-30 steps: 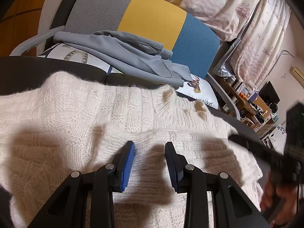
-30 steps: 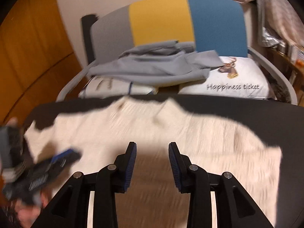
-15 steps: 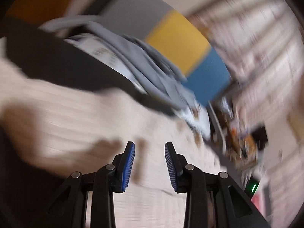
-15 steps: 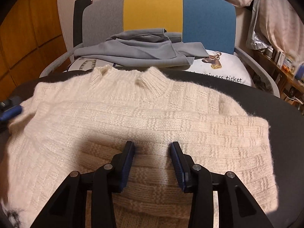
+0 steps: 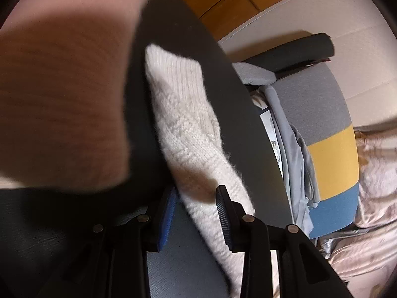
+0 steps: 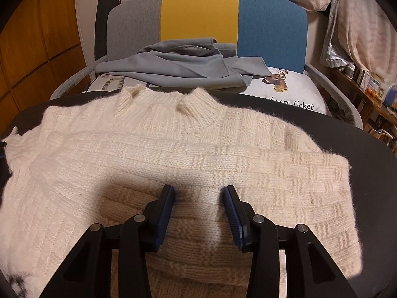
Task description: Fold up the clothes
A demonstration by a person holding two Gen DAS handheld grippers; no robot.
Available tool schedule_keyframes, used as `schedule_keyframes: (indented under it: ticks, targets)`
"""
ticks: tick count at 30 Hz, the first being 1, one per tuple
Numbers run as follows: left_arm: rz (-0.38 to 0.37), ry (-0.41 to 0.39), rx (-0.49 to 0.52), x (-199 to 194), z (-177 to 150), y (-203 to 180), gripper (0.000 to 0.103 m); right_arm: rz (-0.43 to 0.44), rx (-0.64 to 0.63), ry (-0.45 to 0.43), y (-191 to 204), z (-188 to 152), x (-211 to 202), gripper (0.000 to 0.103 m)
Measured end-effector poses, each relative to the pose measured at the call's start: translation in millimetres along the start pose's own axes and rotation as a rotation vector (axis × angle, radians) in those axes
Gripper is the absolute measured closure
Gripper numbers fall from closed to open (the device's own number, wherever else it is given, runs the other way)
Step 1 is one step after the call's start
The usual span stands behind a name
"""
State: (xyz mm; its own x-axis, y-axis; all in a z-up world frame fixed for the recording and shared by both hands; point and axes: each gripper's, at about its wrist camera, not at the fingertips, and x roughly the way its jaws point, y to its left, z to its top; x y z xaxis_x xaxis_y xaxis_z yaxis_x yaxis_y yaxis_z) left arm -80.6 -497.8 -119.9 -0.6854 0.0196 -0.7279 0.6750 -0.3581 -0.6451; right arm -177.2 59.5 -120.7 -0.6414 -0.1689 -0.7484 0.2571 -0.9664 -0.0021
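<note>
At far left, seen from the left wrist, the left gripper [image 5: 196,213] is rolled on its side over the sweater's sleeve [image 5: 183,129]. Its jaws stand apart with a band of knit between them; we cannot tell whether the pads press on it. A large blurred shape fills the upper left of that view and cannot be identified.

Moving right, the cream sweater [image 6: 173,154] lies flat on the dark table [image 6: 367,149], collar [image 6: 198,104] towards the chair [image 6: 198,15]. We judge the thick knit soft, light and stretchy; it should drape and sag when lifted, so hold is best taken at an edge, cuff or shoulder.

The right gripper [image 6: 198,208] rests above the mid-body, jaws opening, pinching nothing.

At right, the sweater's side edge stops short of the table rim, leaving bare table for folding inward. Beyond, a grey garment [image 6: 178,67] and pillow [image 6: 285,89] crowd the chair seat.
</note>
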Motion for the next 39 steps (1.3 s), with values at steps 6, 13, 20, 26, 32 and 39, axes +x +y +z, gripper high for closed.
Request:
schedule_keyframes:
  ticks: [6, 13, 20, 26, 32, 39]
  targets:
    - [0.101, -0.052, 0.077, 12, -9, -24, 0.07, 0.004, 0.001, -0.001, -2, -1, 0, 0.06]
    - [0.082, -0.143, 0.199, -7, -23, -50, 0.093, 0.016, 0.01, -0.003, -3, -1, 0, 0.06]
    - [-0.029, -0.38, 0.382, -88, -75, -110, 0.093, 0.028, 0.021, -0.006, -5, -1, 0, 0.059]
    - [-0.077, -0.372, 0.786, -82, -183, -191, 0.092, 0.035, 0.028, -0.008, -6, -1, 0, 0.059]
    - [-0.119, -0.19, 1.038, -28, -306, -239, 0.089, 0.048, 0.039, -0.008, -8, -2, 1, 0.059]
    - [-0.033, 0.034, 1.324, -9, -377, -231, 0.085, 0.058, 0.048, -0.009, -10, -1, 2, 0.059]
